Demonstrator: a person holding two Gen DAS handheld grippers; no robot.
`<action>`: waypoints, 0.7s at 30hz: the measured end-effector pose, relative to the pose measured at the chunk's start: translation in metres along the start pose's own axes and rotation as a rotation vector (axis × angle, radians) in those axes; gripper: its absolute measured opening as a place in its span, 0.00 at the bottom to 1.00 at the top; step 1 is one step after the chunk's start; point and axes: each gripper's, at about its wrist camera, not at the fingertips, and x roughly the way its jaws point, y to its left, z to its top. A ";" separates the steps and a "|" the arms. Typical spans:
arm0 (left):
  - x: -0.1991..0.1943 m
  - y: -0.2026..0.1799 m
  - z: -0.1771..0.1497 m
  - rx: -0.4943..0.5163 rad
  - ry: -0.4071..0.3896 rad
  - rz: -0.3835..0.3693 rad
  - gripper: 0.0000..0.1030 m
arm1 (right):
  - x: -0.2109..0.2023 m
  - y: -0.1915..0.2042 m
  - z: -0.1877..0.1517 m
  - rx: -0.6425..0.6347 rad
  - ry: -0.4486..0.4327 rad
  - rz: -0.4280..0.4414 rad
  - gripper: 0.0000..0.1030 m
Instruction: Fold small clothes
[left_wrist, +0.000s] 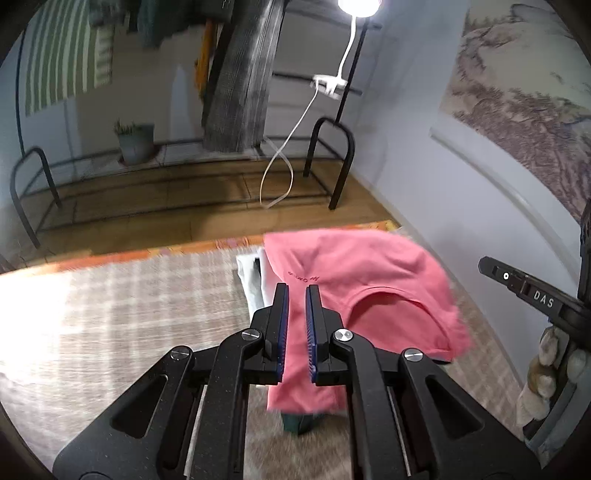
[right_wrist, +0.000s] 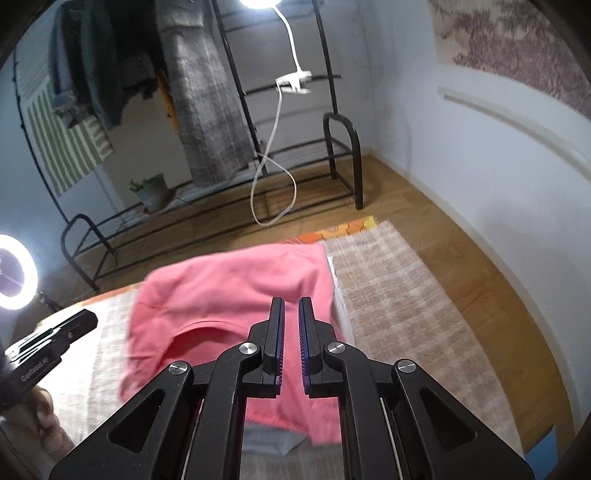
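Your left gripper (left_wrist: 296, 290) pinches a fold of the pink shirt (left_wrist: 369, 273), jaws nearly together, tilted down over the bed; your right gripper (right_wrist: 291, 304) clamps the same shirt's other side, pitched down likewise. You've got the shirt raised between both tools above the checked blanket (right_wrist: 391, 295). Beyond lie wooden floor (right_wrist: 424, 206), a black clothes rack (right_wrist: 340, 147), a ring light (right_wrist: 14, 273) and pale walls
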 end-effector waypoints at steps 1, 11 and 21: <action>-0.017 -0.002 0.000 0.005 -0.018 0.002 0.06 | -0.013 0.004 0.001 -0.002 -0.012 0.002 0.06; -0.172 -0.025 -0.014 0.056 -0.157 -0.028 0.06 | -0.152 0.041 -0.006 -0.028 -0.131 0.029 0.06; -0.316 -0.043 -0.072 0.114 -0.248 -0.059 0.06 | -0.268 0.080 -0.066 -0.090 -0.173 0.063 0.06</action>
